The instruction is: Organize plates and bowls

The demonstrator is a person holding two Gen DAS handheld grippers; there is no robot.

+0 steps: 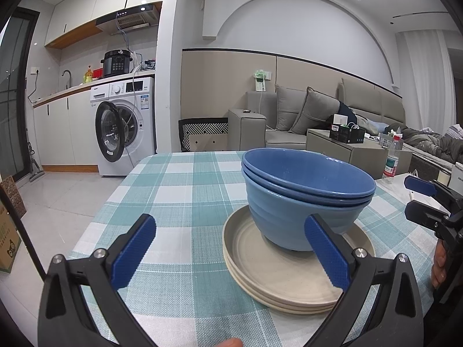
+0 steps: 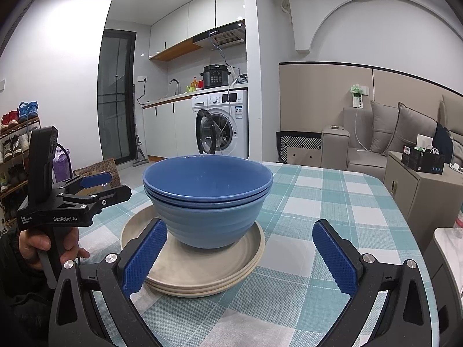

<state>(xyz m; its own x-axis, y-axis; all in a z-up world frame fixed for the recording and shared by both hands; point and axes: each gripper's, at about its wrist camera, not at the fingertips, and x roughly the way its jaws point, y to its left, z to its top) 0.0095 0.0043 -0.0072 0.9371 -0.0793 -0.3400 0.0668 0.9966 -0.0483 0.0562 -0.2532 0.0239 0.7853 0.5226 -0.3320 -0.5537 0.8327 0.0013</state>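
Checked tablecloth (image 1: 179,190) under stacked bowls (image 1: 306,190) and plates (image 1: 277,271), washing machine (image 1: 127,121) behind; both claws wide open, empty

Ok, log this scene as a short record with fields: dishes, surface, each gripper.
bowls: three blue bowls nested, upright, standing on the plates
plates: stack of beige plates, three rims visible
surface: table with teal and white checked tablecloth
left gripper: open, empty, low in front of the stack
right gripper: open, empty, its left finger overlapping the plates' edge in view
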